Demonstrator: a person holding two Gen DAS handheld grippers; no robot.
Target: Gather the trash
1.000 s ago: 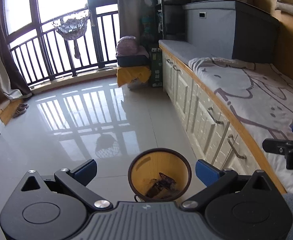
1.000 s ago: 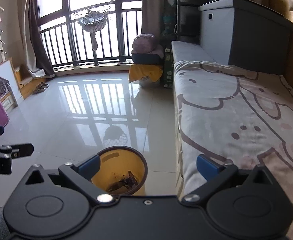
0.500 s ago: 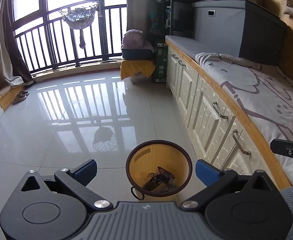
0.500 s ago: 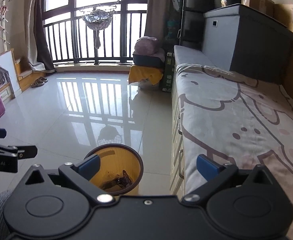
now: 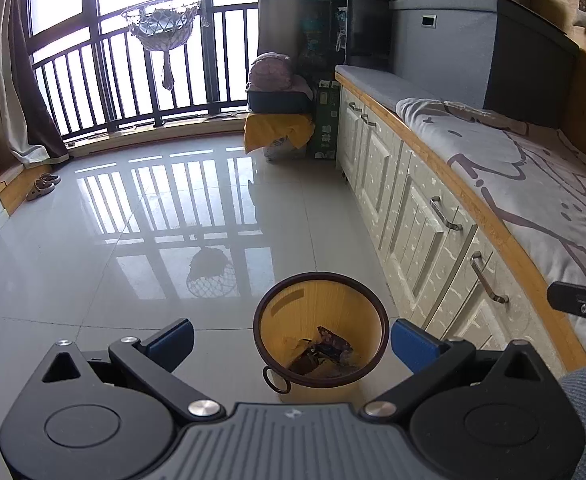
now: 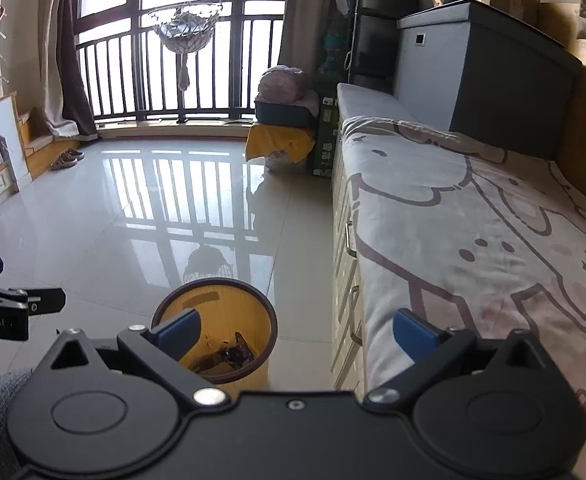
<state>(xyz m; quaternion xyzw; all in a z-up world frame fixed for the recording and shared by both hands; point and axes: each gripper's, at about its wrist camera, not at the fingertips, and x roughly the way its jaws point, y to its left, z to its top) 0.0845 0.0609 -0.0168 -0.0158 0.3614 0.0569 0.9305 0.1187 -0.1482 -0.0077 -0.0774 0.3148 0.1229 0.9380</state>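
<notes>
Both tongs are spread wide and carry nothing. The left tongs (image 5: 291,338) hang above the yellow wastebasket (image 5: 320,334), which stands on the tiled floor (image 5: 165,240) just beside the white drawer fronts (image 5: 421,220) under the bed (image 6: 473,232). The right tongs (image 6: 297,330) look out over the edge of the printed bedcover (image 6: 453,216), with the same wastebasket (image 6: 213,330) below and to their left.

Dark crumpled wrappers (image 5: 325,354) already lie at the bottom of the basket. No loose litter shows on the floor or the bedcover in either view, so the step in hand looks like a search for the next piece, or the end of the job. To do it well, the person should sweep both cameras slowly across the floor and along the bed, keep the tongs wide, and stay near the basket so any carry is short.
</notes>
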